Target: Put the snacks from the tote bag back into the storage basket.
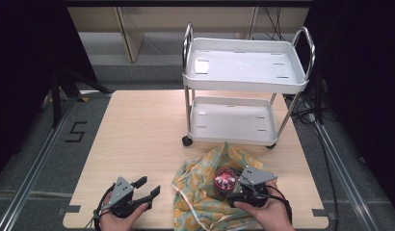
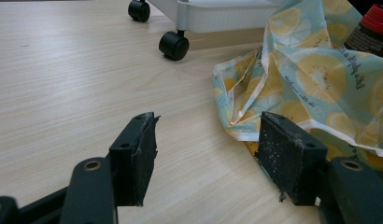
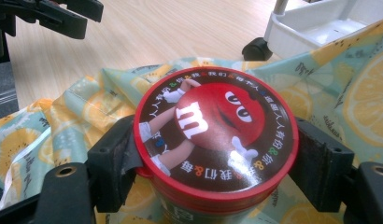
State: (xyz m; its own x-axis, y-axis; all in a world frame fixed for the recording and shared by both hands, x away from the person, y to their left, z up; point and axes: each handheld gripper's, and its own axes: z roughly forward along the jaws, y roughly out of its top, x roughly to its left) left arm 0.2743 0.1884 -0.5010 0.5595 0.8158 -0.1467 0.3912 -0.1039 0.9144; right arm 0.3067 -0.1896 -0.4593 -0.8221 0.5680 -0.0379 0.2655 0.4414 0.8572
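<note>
A round candy can [image 1: 225, 178] with a red lid stands on a crumpled lemon-print cloth bag [image 1: 200, 192] at the front of the wooden table [image 1: 138, 130]. My right gripper [image 1: 228, 185] is shut on the can, and in the right gripper view both pads press the sides of the can [image 3: 215, 126] just below the lid, with the right gripper [image 3: 217, 161] over the cloth [image 3: 362, 98]. My left gripper [image 1: 150, 186] rests open at the front left, nothing between its jaws. In the left gripper view the left gripper [image 2: 206, 140] sits low over bare wood, its right jaw beside the cloth [image 2: 315, 74].
A white two-tier cart [image 1: 243, 72] on black wheels [image 2: 173, 45] stands on the far half of the table, just behind the cloth. Both of its trays hold nothing. Bare tabletop lies to the left of the cart. The table's front edge runs just under both hands.
</note>
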